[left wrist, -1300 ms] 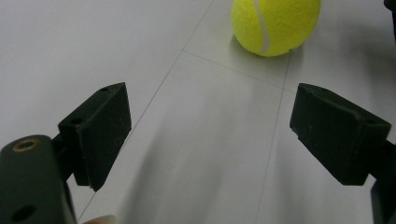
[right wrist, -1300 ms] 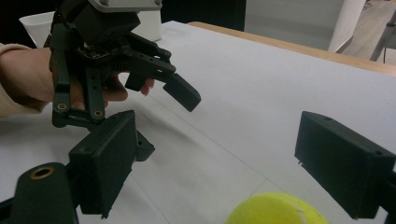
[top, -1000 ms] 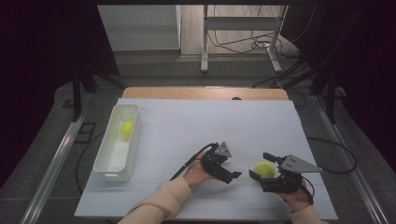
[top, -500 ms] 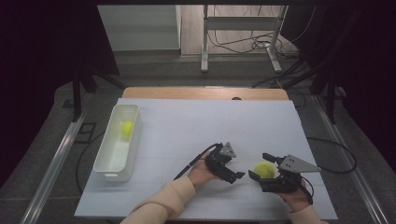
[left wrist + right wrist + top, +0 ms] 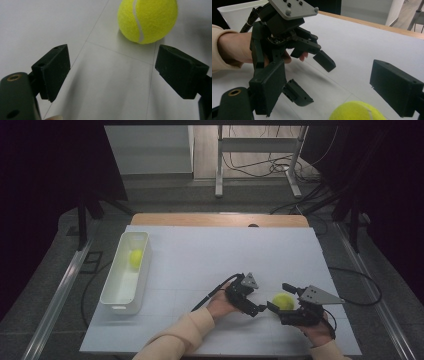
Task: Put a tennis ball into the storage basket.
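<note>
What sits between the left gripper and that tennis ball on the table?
Nothing: in the left gripper view, only bare white table lies between the open left gripper and the tennis ball.

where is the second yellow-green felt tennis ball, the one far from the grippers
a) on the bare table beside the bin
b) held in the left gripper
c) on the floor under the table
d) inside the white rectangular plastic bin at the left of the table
d: in the high view the second yellow-green felt tennis ball lies inside the white rectangular plastic bin, near its far end.
</note>
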The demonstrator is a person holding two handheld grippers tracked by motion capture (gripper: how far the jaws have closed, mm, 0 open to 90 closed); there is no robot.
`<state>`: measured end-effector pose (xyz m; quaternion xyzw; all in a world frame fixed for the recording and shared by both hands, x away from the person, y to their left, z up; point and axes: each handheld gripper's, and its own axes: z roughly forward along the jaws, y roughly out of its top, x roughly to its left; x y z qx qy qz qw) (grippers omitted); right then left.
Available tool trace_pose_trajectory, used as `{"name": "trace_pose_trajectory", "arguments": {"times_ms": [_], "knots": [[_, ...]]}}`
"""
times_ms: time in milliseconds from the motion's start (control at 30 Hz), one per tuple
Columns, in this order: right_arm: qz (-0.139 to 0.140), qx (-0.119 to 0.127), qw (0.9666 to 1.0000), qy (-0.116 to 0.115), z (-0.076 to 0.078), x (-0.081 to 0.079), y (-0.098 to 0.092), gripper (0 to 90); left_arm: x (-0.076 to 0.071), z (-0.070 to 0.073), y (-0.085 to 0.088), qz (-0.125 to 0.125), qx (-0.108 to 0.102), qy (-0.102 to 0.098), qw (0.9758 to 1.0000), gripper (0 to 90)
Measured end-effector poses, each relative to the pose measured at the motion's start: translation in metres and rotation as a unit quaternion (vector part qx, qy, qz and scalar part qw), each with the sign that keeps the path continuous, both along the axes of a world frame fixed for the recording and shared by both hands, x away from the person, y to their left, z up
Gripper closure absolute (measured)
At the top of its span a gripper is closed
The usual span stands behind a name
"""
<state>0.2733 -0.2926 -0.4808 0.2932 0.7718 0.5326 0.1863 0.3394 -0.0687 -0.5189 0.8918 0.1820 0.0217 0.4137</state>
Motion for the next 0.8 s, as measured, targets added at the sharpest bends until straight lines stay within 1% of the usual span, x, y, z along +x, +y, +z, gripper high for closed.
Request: {"name": "trace_pose_trajectory", "arguments": {"times_ms": [267, 300, 333, 433, 800], "knots": [[-0.003, -0.002, 1.0, -0.002, 0.0, 0.0, 0.0, 14.0, 0.001, -0.002, -0.007, -0.005, 0.0, 0.003, 1.0, 13.8], [-0.003, -0.002, 1.0, -0.002, 0.0, 0.0, 0.0, 14.0, 0.002, -0.002, -0.008, -0.005, -0.002, 0.005, 1.0, 13.8], [-0.01, -0.001, 0.9999, 0.0, 0.0, 0.001, 0.0, 14.0, 0.002, -0.002, -0.009, -0.005, -0.004, 0.006, 1.0, 13.8], [-0.015, -0.001, 0.9999, 0.003, -0.001, 0.001, -0.001, 14.1, 0.003, -0.002, -0.013, -0.01, -0.005, 0.01, 0.9999, 13.7], [-0.027, -0.002, 0.9996, 0.006, -0.001, 0.002, -0.003, 14.1, 0.003, -0.003, -0.026, -0.024, 0.0, 0.012, 0.9996, 13.7]]}}
